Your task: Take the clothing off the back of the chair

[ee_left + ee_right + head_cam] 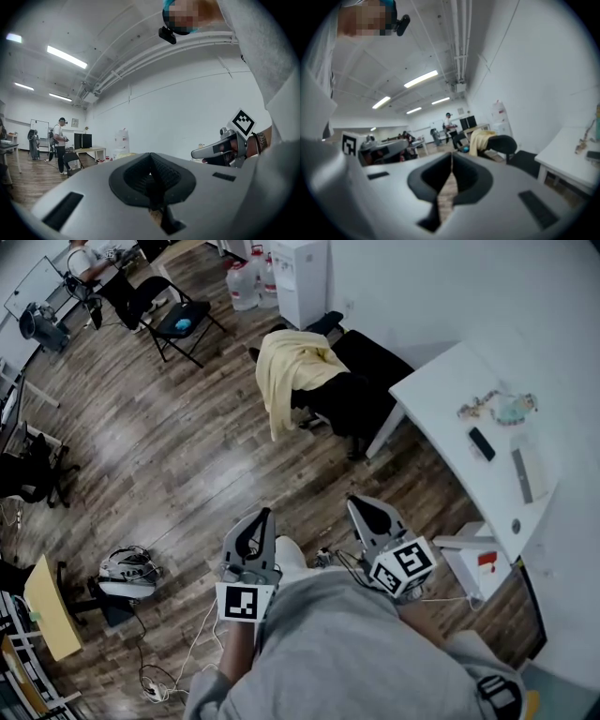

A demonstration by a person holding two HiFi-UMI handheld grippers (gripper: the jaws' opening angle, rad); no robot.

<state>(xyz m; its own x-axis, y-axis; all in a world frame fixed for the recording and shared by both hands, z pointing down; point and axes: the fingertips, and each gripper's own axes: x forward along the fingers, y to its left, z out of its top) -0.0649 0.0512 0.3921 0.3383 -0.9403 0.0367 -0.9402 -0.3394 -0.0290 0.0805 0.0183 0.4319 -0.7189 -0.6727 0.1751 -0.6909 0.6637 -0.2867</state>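
The left gripper (pixel 265 514) was clenched on nothing over the floor (pixel 187 456). Well beyond it, the yellow clothing (pixel 289 371) hung draped over the back of the black chair (pixel 367 390). The right gripper (pixel 353 502) was clenched too, empty. The chair stood just beside the left edge of the desk (pixel 450 409).

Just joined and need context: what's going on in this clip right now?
A person holds a two-jaw gripper in each hand and stands on the wood floor, some way short of a black chair beside the white table. A pale yellow garment hangs over the chair's back, with nothing touching it. The left gripper and right gripper are both shut and empty, pointing toward the chair. The garment has not been grabbed yet.
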